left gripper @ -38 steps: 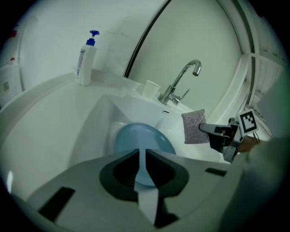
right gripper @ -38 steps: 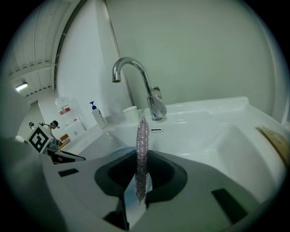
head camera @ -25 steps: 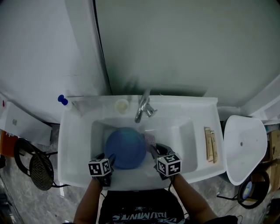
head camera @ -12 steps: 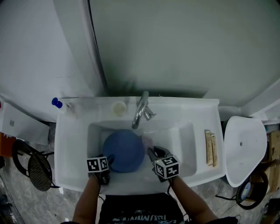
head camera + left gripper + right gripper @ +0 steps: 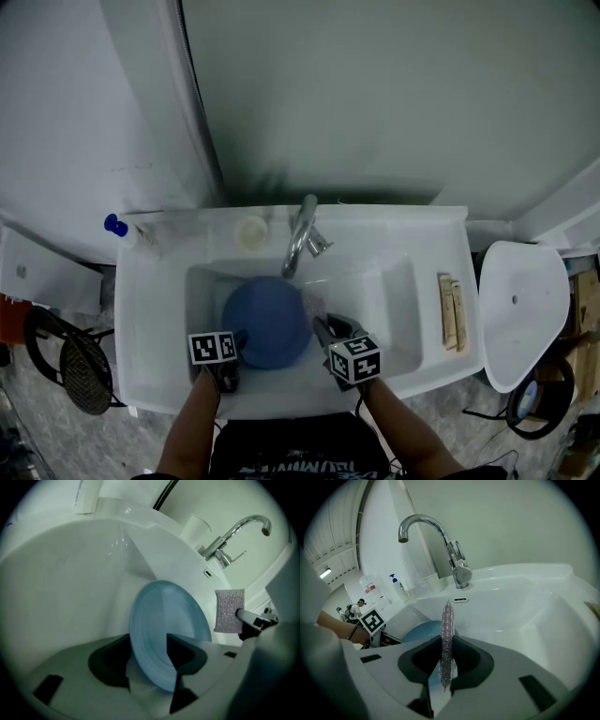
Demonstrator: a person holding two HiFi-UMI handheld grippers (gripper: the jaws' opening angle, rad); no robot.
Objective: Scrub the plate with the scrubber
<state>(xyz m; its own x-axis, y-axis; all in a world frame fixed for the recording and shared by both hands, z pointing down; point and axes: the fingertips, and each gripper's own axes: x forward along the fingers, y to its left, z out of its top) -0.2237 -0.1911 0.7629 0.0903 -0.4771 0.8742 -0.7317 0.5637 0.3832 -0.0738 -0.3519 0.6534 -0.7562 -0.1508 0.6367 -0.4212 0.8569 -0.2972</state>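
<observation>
A blue plate (image 5: 267,323) lies in the white sink (image 5: 150,328). In the left gripper view the plate (image 5: 164,616) stands on edge, its near rim between the jaws. My left gripper (image 5: 234,341) (image 5: 147,640) is at the plate's near-left edge. Its jaws have just been opening and stand wide apart either side of the rim, not pressing on it. My right gripper (image 5: 323,328) (image 5: 446,645) is shut on a silvery mesh scrubber (image 5: 447,620) (image 5: 228,610). It holds the scrubber upright just right of the plate (image 5: 423,631), apart from it.
A chrome faucet (image 5: 300,234) (image 5: 440,531) rises over the back of the basin. Beside it stand a small cup (image 5: 251,232) and a blue-topped bottle (image 5: 127,232). Two wooden sticks (image 5: 452,314) lie on the right rim. A white oval lid (image 5: 520,314) is further right.
My left gripper has sunk a little at the plate's near-left edge. The right gripper with the scrubber has stayed put, and the plate has not shifted in the sink.
</observation>
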